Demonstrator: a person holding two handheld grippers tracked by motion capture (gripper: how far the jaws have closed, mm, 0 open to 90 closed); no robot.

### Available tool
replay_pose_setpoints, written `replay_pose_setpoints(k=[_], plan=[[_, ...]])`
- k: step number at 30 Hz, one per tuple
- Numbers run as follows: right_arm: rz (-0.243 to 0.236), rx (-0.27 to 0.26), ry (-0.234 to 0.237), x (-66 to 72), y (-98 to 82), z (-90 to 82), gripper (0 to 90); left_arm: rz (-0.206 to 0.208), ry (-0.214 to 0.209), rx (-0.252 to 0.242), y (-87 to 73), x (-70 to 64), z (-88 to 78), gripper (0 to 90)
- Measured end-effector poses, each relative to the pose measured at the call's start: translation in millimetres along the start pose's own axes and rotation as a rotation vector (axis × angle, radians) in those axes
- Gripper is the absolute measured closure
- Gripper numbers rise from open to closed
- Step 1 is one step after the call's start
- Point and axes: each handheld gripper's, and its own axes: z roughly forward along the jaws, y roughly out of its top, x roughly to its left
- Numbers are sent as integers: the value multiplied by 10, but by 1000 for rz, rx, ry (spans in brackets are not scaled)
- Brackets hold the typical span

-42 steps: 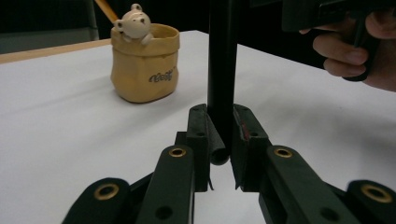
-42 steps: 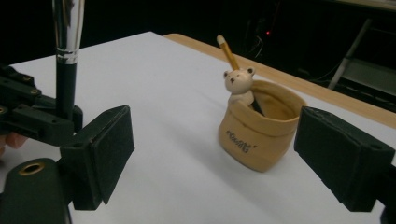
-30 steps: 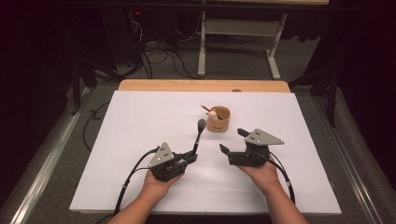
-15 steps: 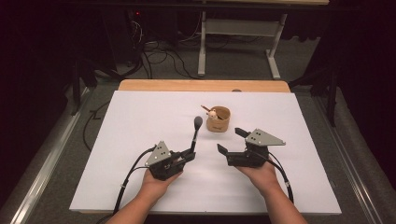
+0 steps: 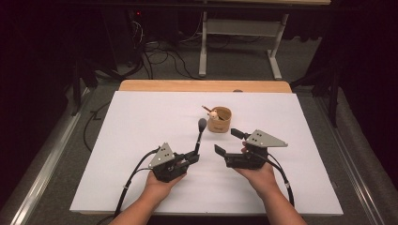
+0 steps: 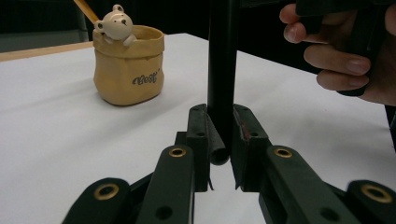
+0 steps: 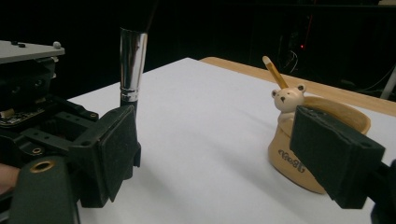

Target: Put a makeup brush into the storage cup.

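The left gripper (image 5: 191, 158) is clamped on the brush (image 5: 200, 136) at its very butt, upright just before the cup (image 5: 219, 119), so it could pivot or slip if the wide-apart right gripper (image 5: 229, 144) knocks it.

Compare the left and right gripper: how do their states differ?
The left gripper has its fingers shut on the black makeup brush, held upright by its handle; the right gripper has its fingers wide apart with nothing between them. The left gripper sits nearer the brush, the right gripper nearer the tan bear pot. Both are hand-held above the white table, carry a grey plate and trail a cable.
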Motion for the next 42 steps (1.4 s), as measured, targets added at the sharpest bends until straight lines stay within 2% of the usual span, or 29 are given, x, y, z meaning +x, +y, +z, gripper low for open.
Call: replay_pose_setpoints(k=[4,7,12,25,42], plan=[[-9,-1,8,29,4,-5,182,3,-4,-6,9,-38,0,790],[19,-19,27,46,13,-15,189,6,-12,0,1,-85,15,789],[20,-17,36,80,21,-2,211,9,-28,7,-10,-128,65,790],[50,-22,98,121,-9,61,329,9,-44,21,-28,-150,101,790],[114,-47,144,194,-47,140,508,-2,-54,35,-34,-154,133,790]])
